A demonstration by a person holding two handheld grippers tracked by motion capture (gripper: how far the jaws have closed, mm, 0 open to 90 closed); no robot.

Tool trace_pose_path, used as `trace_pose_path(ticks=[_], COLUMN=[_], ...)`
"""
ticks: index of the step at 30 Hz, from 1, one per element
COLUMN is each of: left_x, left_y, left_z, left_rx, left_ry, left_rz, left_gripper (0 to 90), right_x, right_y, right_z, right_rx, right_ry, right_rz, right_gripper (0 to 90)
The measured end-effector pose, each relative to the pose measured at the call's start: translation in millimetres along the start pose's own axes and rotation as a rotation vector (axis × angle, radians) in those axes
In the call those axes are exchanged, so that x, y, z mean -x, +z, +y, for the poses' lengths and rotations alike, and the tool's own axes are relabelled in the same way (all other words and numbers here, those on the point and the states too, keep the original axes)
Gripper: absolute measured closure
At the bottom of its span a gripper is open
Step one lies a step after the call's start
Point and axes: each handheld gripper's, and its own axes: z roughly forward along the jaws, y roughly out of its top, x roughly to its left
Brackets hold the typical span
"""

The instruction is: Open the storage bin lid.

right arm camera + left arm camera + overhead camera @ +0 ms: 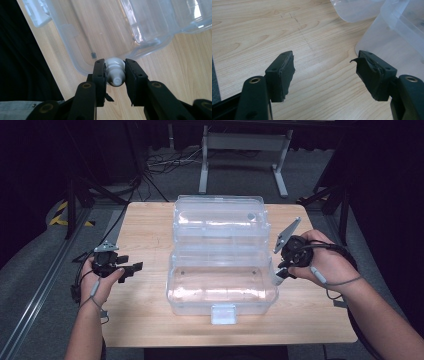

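Observation:
A clear plastic box (222, 287) stands open in the middle of the wooden table (145, 225), its lid (220, 220) tilted up at the back. My right gripper (281, 272) hangs at the box's right rim, shut on a small white bottle (277, 279). In the right gripper view, the white bottle (115, 72) sits pinched between both pads, its nozzle facing the camera, with the box's corner (82, 67) just beyond the gripper (115, 65). My left gripper (135, 267) rests left of the box, open with nothing between its fingers (284, 72). The box wall (384, 40) lies to its right.
The box's latch (223, 314) juts toward the table's front edge. Bare wood lies on both sides of the box. Beyond the table's far edge are a grey floor, cables and a white stand (245, 150). A rail (45, 280) runs along the left.

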Motion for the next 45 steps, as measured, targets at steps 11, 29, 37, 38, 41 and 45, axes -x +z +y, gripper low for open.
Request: trace_pose_path(ticks=[11,29,37,38,41,45], left_x=[-0.3,-0.5,-1.0,-1.0,-1.6,-1.9], left_y=[0.4,1.3,1.8,1.8,2.0,2.2], left_z=[-0.4,-0.8,-0.9,-0.9,-0.9,-1.4], left_rx=[-0.005,-0.008,-0.014,-0.013,-0.011,-0.008], left_ry=[-0.002,-0.003,-0.002,-0.003,0.000,-0.004], left_rz=[-0.002,-0.003,-0.006,-0.006,-0.002,-0.002], left_gripper=[31.3,31.3,31.3,31.3,31.3,31.3], right_x=[-6.7,-13.1,-16.2,-16.7,-17.5,-17.7], right_y=[12.0,45.0,59.9,61.7,67.8,74.8], right_z=[14.0,24.1,27.1,27.3,27.6,27.6], right_rx=[-0.009,-0.041,-0.068,-0.073,-0.076,-0.084], right_ry=[-0.067,-0.142,-0.178,-0.178,-0.179,-0.182], right_rz=[0.024,0.076,0.091,0.095,0.107,0.111], right_gripper=[71.6,71.5,71.5,71.5,71.5,71.5])
